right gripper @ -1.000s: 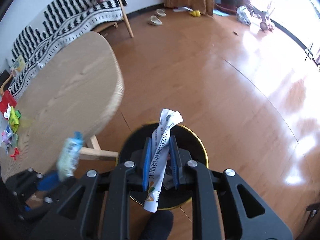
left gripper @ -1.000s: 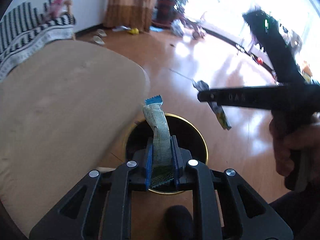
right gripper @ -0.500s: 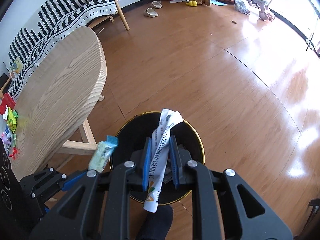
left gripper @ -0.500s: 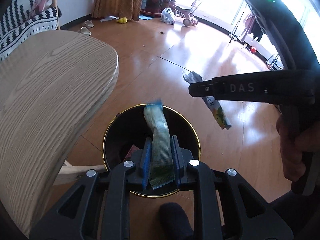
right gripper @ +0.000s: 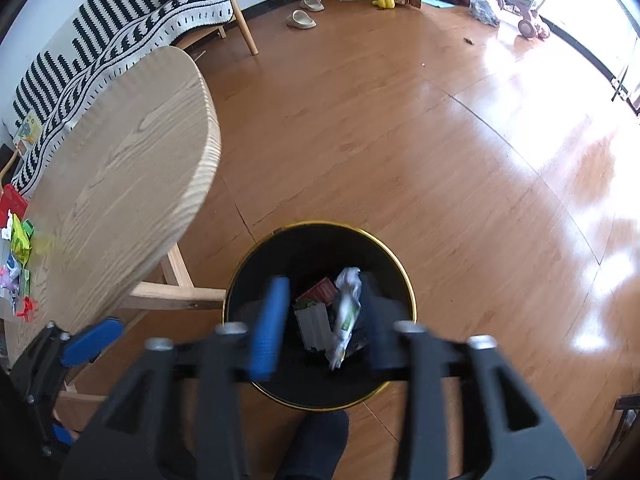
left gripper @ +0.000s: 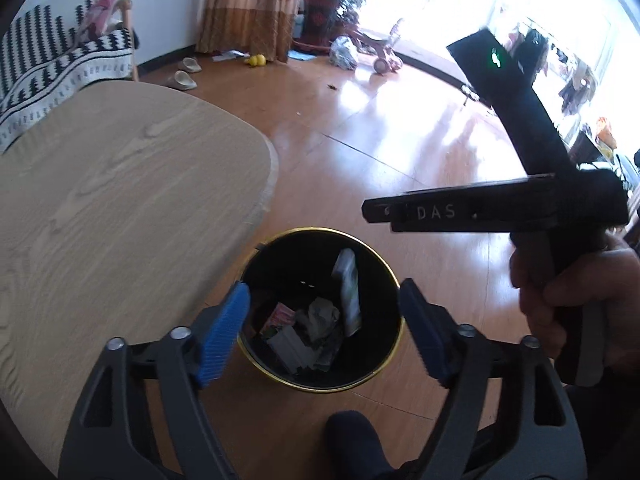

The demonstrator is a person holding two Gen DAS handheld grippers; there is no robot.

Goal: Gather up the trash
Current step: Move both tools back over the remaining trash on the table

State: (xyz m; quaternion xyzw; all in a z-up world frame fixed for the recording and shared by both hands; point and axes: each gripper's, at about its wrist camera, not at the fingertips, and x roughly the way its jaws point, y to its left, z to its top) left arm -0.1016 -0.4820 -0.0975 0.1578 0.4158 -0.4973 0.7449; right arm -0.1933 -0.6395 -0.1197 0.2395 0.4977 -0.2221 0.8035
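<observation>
A black trash bin with a gold rim (left gripper: 394, 276) (right gripper: 408, 288) stands on the wood floor beside the table. Several wrappers lie in it. My left gripper (left gripper: 324, 322) is open and empty right above the bin. A white-green wrapper (left gripper: 348, 284) is falling into the bin. My right gripper (right gripper: 322, 320) is open above the bin, blurred, with the white printed wrapper (right gripper: 345, 312) dropping between its fingers. The right gripper also shows side-on in the left wrist view (left gripper: 460, 212).
A round wooden table (left gripper: 120, 200) (right gripper: 132, 168) stands left of the bin, with several colourful wrappers (right gripper: 18, 264) at its far left edge. A striped sofa (right gripper: 120, 28) is behind. My dark-socked foot (left gripper: 352, 440) is just below the bin.
Both grippers opened over the bin. The green-white wrapper left the left gripper and the white printed wrapper left the right gripper; both are dropping into the bin.
</observation>
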